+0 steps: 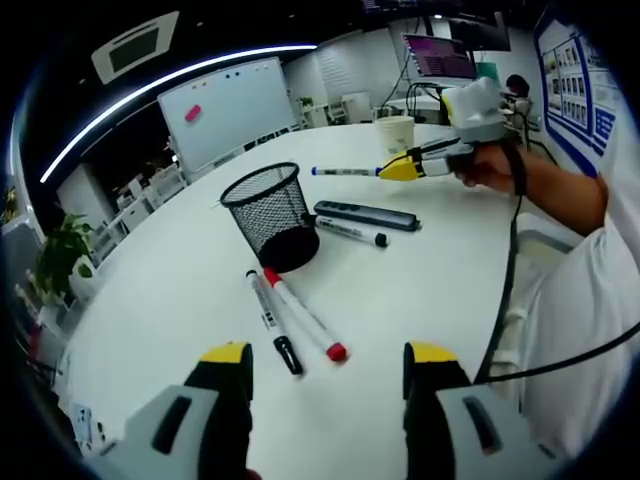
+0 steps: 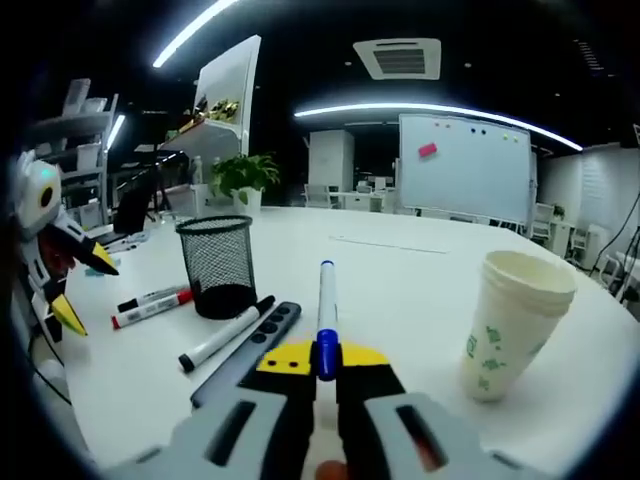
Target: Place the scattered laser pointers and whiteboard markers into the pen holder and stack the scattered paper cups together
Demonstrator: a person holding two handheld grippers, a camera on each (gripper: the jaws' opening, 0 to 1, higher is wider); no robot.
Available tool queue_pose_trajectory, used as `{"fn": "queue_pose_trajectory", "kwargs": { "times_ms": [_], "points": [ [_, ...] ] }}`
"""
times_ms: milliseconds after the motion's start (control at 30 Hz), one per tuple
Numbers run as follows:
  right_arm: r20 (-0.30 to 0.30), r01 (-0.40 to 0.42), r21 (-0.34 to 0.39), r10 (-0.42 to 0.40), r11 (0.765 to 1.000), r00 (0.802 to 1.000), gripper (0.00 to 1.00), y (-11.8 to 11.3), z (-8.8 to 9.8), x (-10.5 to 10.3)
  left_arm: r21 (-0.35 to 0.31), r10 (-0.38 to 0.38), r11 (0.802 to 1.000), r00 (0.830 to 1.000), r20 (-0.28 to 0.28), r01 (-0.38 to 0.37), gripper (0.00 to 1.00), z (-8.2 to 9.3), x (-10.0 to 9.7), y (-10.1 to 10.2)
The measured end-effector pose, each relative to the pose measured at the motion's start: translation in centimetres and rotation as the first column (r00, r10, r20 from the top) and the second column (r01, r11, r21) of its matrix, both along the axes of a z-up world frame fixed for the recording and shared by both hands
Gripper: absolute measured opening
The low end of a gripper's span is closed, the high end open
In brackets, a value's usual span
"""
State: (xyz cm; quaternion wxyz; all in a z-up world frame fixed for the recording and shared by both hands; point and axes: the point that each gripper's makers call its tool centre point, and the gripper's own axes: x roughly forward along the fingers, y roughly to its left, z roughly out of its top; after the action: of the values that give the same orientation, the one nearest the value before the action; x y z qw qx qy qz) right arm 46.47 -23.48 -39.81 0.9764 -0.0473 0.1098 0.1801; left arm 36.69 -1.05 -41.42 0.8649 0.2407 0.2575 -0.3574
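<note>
The right tongs (image 2: 323,368) are clamped on a blue marker (image 2: 326,312), which juts forward between the yellow tips and is held off the white tabletop (image 2: 420,270). In the left gripper view the same tongs (image 1: 392,170) come in from the right, held by a hand (image 1: 487,165), with the marker (image 1: 345,171) sticking out toward the left above the tabletop (image 1: 180,270).

The left tongs (image 1: 328,358) stand wide apart with nothing between them, low over the tabletop. They appear at the left edge of the right gripper view too (image 2: 85,288), yellow tips spread.

The mesh pen holder (image 1: 269,215) stands upright near the middle of the tabletop. Just in front of it, toward the left tongs, lie two markers side by side: a black-capped one (image 1: 272,320) and a red-capped one (image 1: 305,313). On the holder's other side lie a dark laser pointer (image 1: 365,214) and another black-capped marker (image 1: 351,231), close together and roughly parallel.

A stack of paper cups (image 2: 510,322) stands upright to the right of the right tongs, apart from the pens. In the left gripper view it (image 1: 394,133) stands beyond the held marker.

A whiteboard (image 2: 464,166) stands in the background.
</note>
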Motion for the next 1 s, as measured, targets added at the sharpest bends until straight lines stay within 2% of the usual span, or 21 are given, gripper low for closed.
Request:
{"fn": "queue_pose_trajectory", "kwargs": {
  "times_ms": [267, 500, 600, 700, 867, 1000],
  "points": [
    [0.046, 0.002, 0.012, -0.002, 1.000, 0.999, 0.08, -0.3, 1.5, 0.0, 0.000, -0.005, 1.000, 1.000, 0.000, 0.005, 0.61, 0.1, 0.0, -0.2],
    [0.128, -0.012, -0.026, 0.015, 1.000, 0.992, 0.07, -0.3, 2.8, -0.1, -0.002, -0.005, 1.000, 1.000, 0.001, 0.005, 0.61, 0.0, -0.1, -0.1],
    [0.143, -0.016, -0.021, 0.019, 1.000, 0.990, 0.08, -0.3, 3.3, 0.1, -0.015, -0.007, 1.000, 1.000, -0.007, 0.007, 0.61, 0.2, -0.1, 0.0],
    [0.153, -0.031, -0.052, 0.038, 0.998, 0.988, 0.08, 0.0, 3.6, 0.0, -0.043, -0.007, 0.999, 1.000, 0.012, 0.008, 0.61, 1.1, 0.0, -0.2],
    [0.167, -0.039, -0.041, 0.045, 0.998, 0.985, 0.08, 0.0, 4.4, -0.1, -0.008, -0.005, 1.000, 1.000, 0.010, 0.005, 0.60, 0.3, 0.2, -0.2],
    [0.189, -0.046, -0.040, 0.053, 0.998, 0.981, 0.08, -0.1, 5.1, -0.2, -0.009, -0.019, 1.000, 1.000, 0.008, 0.019, 0.60, 0.2, 0.0, -0.3]
  ]
}}
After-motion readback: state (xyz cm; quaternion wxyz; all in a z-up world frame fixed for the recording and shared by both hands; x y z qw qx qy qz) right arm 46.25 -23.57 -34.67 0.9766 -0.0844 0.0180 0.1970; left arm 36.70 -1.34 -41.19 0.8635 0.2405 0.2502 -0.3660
